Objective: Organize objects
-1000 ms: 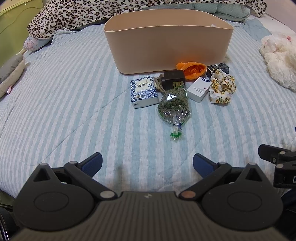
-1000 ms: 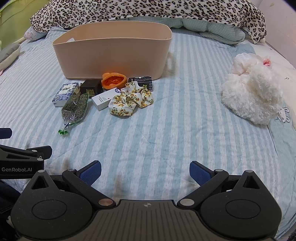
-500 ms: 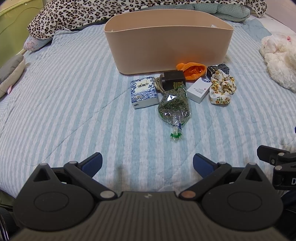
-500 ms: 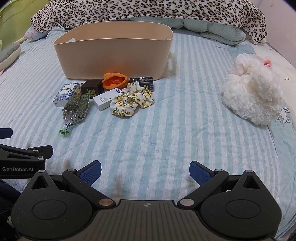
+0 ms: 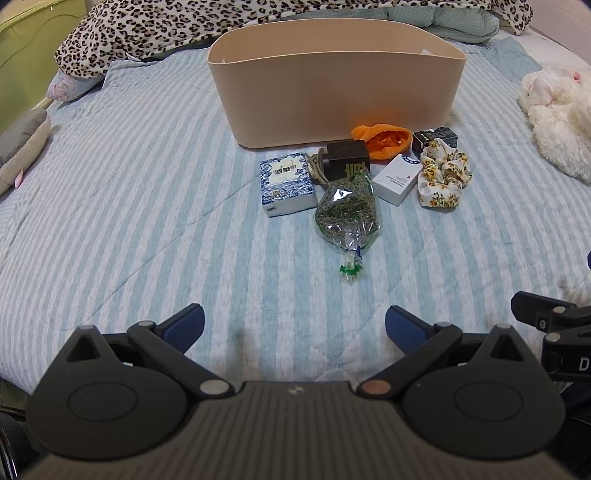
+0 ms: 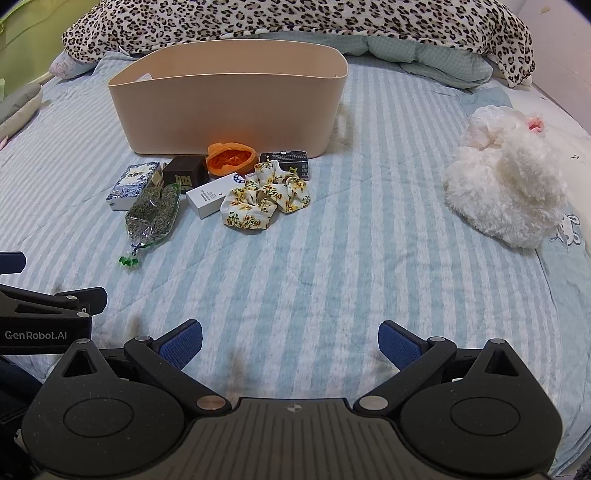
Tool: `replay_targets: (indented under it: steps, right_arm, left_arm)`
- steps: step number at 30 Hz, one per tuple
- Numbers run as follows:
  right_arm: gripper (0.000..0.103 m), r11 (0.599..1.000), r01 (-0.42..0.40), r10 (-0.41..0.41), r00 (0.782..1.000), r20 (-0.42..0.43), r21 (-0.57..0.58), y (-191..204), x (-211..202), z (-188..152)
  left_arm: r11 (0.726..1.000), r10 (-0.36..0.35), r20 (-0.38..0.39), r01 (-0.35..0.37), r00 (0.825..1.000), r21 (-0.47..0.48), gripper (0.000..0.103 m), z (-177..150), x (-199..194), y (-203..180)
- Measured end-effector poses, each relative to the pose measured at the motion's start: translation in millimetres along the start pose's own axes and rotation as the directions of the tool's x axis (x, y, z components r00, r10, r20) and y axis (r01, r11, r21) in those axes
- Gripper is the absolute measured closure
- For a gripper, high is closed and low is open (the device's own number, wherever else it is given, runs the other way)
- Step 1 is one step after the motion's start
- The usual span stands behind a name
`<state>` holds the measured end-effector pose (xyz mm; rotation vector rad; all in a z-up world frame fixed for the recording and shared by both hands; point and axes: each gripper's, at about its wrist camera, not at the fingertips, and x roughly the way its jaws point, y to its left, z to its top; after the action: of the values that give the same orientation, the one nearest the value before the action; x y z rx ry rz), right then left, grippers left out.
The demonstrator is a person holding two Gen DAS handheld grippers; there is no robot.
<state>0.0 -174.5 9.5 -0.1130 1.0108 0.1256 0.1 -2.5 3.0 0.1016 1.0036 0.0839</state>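
Note:
A beige oval bin [image 5: 332, 92] [image 6: 229, 107] stands on the striped bed. In front of it lie a blue-white patterned box [image 5: 286, 184] [image 6: 133, 181], a dark brown box [image 5: 347, 160] [image 6: 186, 170], a clear bag of dried green leaves [image 5: 347, 214] [image 6: 153, 214], a white box [image 5: 397, 179] [image 6: 214, 195], an orange pouch [image 5: 384, 138] [image 6: 231, 158], a small black box [image 5: 434, 136] [image 6: 286, 159] and a floral scrunchie [image 5: 443, 173] [image 6: 266, 195]. My left gripper [image 5: 294, 326] and right gripper [image 6: 290, 343] are both open and empty, low over the bed, well short of the items.
A white plush toy [image 6: 506, 184] [image 5: 561, 110] lies to the right. A leopard-print blanket [image 6: 295, 22] and pillows line the far edge. A grey cushion [image 5: 18, 144] is at the left. The right gripper's side shows at the left view's right edge [image 5: 554, 332].
Both views have crept slightly forward towards the items; nothing was taken hold of or moved.

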Motion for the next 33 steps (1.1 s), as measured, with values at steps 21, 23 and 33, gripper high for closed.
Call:
replay_targets:
  steps: [21,23,33]
  right_arm:
    - [0.000,1.000,0.013,-0.013,1.000,-0.007,0.001,-0.6,5.2,2.1]
    - [0.000,1.000,0.011,-0.011,1.000,-0.007,0.004,-0.8,5.6,3.7]
    - [0.000,0.999,0.037,-0.036,0.999,0.031,-0.031,-5.8,7.7,36.9]
  left_arm:
    - [1.000,0.001,0.010,-0.001,1.000,-0.015,0.000,4.4,-1.2,0.7]
    - [1.000,-0.001,0.010,0.001,1.000,-0.020,0.000,6.4,-0.8,1.5]
    - [0.999,0.045,0.041,-0.044,0.998,-0.017,0.000,33.2,14.3,6.3]
